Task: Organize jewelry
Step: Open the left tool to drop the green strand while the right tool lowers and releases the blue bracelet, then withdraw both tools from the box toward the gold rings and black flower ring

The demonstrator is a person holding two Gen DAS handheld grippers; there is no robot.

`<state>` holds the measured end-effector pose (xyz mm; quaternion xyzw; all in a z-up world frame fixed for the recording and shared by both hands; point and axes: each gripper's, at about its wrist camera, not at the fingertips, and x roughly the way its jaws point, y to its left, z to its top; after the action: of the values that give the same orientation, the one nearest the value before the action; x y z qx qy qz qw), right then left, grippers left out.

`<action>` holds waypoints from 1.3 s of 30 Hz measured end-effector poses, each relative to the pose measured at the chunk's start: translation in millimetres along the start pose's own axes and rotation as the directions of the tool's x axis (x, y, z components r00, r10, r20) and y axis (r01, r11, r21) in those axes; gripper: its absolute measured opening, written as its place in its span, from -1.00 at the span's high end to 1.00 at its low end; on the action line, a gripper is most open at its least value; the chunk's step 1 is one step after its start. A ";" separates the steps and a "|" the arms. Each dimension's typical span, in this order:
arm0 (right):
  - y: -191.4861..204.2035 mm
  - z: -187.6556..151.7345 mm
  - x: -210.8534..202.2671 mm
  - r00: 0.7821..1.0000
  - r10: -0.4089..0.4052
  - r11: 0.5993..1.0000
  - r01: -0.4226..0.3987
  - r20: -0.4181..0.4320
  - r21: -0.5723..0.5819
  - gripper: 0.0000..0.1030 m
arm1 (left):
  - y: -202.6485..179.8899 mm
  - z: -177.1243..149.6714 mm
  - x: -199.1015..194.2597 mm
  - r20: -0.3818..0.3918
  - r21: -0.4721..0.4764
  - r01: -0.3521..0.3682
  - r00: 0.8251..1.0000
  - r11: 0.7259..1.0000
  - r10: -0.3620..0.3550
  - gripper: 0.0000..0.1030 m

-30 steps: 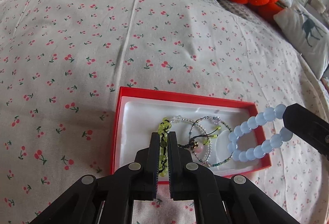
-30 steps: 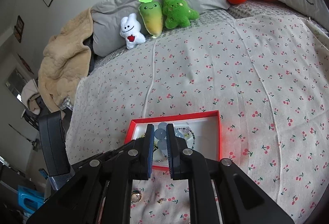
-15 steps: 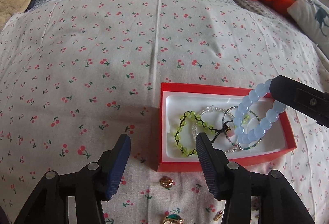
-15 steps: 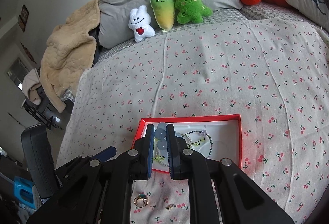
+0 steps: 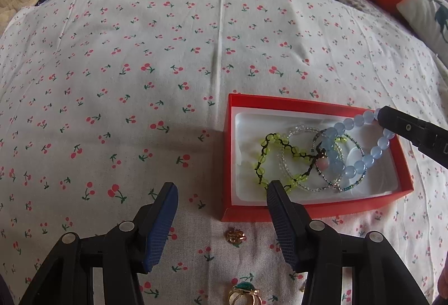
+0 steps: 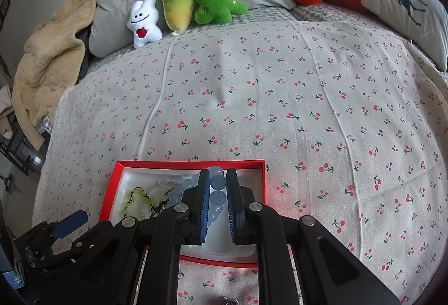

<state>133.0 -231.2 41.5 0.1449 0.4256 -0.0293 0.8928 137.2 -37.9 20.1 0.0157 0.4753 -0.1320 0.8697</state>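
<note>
Bed: cherry-print cover. Red box: near edge, holding beaded bracelets. Left tongs: released, jaws just opened, nothing between, beside box. Right tongs: clenched on blue bead bracelet, over box. Gold ring: on cover before box.

On the bed's cherry-print sheet in front of you sits the shallow red cardboard box, bracelets heaped inside. Your pale blue round-bead bracelet hangs into its right half. Nearer you, before the box, lie a small gold charm and a green-stoned gold ring.
</note>
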 end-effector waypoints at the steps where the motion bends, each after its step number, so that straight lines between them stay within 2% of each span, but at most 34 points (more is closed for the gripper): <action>1: -1.1 0.5 1.7 1.000 -0.017 1.000 0.017 0.002 -0.005 0.76 | -0.1 -0.1 -0.4 0.001 0.001 0.001 1.000 1.000 -0.001 -0.09; 6: -10.9 -0.2 2.7 0.999 -0.053 0.999 0.053 -0.002 0.009 0.70 | 1.6 -3.1 -5.5 -0.004 -0.007 -0.005 1.000 1.000 0.005 -0.23; 8: -13.7 -1.1 -2.2 0.999 -0.047 0.999 0.047 -0.003 0.022 0.33 | 1.8 -4.3 -9.4 -0.005 -0.008 0.000 1.000 1.000 0.000 -0.29; 11: -15.1 -3.2 -15.9 1.000 -0.028 0.999 0.028 0.014 0.039 0.01 | 1.7 -6.6 -15.7 0.003 0.000 -0.006 1.000 1.000 0.006 -0.34; 15: -8.1 -9.6 -35.2 0.998 -0.048 0.999 0.049 0.030 -0.015 -0.08 | 3.2 -12.5 -23.0 -0.001 0.010 -0.007 1.000 1.000 0.007 -0.44; 20: -7.2 -30.5 -49.8 0.997 -0.075 0.995 0.076 0.011 -0.066 -0.25 | 7.5 -27.0 -30.6 -0.021 0.022 0.004 1.000 1.000 -0.004 -0.70; 29: -6.0 -79.2 -56.2 0.992 -0.057 0.988 0.040 -0.111 -0.147 -0.30 | 27.5 -67.6 -24.8 -0.133 0.047 0.019 0.991 0.999 -0.013 -0.75; 34: -5.0 -99.6 -61.3 0.988 -0.061 0.982 0.035 -0.138 -0.183 -0.31 | 41.7 -83.7 -23.4 -0.147 0.077 -0.011 0.989 0.997 0.022 -0.75; 39: -2.3 -119.9 -61.5 0.984 -0.099 0.965 0.059 -0.146 -0.254 -0.31 | 48.3 -98.0 -24.5 -0.150 0.101 0.004 0.989 0.995 0.011 -0.75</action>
<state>3.4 -203.7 16.8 0.0167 0.5006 0.0002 0.8655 55.7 29.0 -18.0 0.0705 0.5322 -0.1527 0.8297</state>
